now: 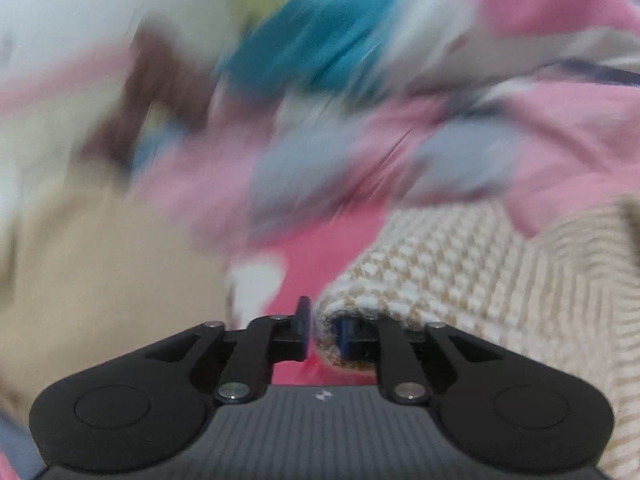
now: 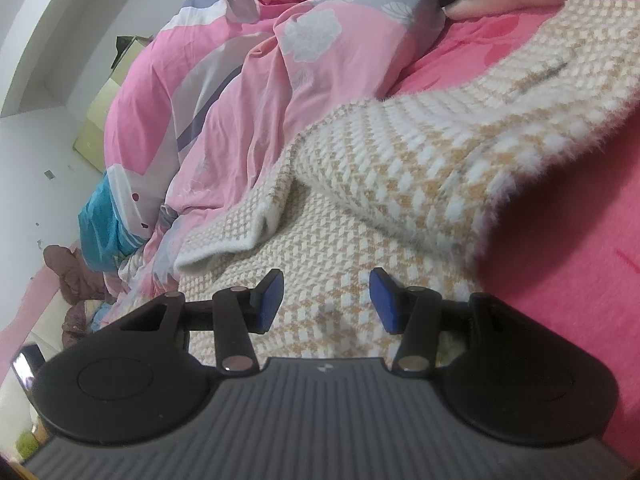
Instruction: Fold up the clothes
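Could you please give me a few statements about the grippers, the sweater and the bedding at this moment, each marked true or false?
1. The left gripper has a fold of the knitted sweater between its pads. True.
2. The right gripper is clamped on the sweater. False: its jaws stand apart above the knit, gripping nothing.
3. The sweater is plain dark blue. False: it is a beige and white woven pattern.
4. The sweater lies on a pink bed sheet. True.
5. A bunched pink floral duvet lies beyond the sweater in the right wrist view. True.
6. The left wrist view is sharp throughout. False: its background is heavily blurred.
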`<act>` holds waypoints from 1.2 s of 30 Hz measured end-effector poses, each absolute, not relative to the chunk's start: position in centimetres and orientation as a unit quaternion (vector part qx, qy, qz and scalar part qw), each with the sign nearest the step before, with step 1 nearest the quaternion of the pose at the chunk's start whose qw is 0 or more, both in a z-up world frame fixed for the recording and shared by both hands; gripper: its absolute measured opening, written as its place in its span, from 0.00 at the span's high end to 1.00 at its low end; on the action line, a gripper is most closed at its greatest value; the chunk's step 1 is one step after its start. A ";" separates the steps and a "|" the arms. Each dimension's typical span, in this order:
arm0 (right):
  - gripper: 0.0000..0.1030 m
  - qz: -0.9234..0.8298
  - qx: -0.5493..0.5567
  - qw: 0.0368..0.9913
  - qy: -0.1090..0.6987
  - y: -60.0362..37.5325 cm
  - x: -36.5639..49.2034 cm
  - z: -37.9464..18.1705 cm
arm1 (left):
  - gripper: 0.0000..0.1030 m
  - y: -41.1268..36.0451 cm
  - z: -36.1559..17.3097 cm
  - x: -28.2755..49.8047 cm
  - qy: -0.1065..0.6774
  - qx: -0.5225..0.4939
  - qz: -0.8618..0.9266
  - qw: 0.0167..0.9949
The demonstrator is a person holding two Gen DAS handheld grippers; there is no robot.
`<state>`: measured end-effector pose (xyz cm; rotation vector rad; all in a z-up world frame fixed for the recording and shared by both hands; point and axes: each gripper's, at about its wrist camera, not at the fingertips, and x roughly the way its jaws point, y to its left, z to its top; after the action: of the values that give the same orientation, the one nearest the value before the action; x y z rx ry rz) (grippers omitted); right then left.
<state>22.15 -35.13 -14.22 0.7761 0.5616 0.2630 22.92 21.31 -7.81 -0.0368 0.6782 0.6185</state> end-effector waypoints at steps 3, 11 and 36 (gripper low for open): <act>0.54 0.126 0.370 0.880 0.269 -35.1 22.1 -14.2 | 0.53 25.6 -10.2 20.0 0.367 -0.111 0.303 0.873; 0.40 0.135 0.332 0.893 0.273 -34.1 21.6 -13.1 | 0.36 22.3 -9.5 10.9 0.326 -0.141 0.226 0.907; 0.93 0.180 0.044 0.954 0.236 -24.1 13.4 -5.5 | 0.27 -1.1 -8.3 10.8 0.314 0.057 -0.122 0.940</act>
<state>13.39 -24.11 -5.48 0.0895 0.4784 0.3651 10.82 -1.11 -8.27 0.1161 0.6406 -0.2497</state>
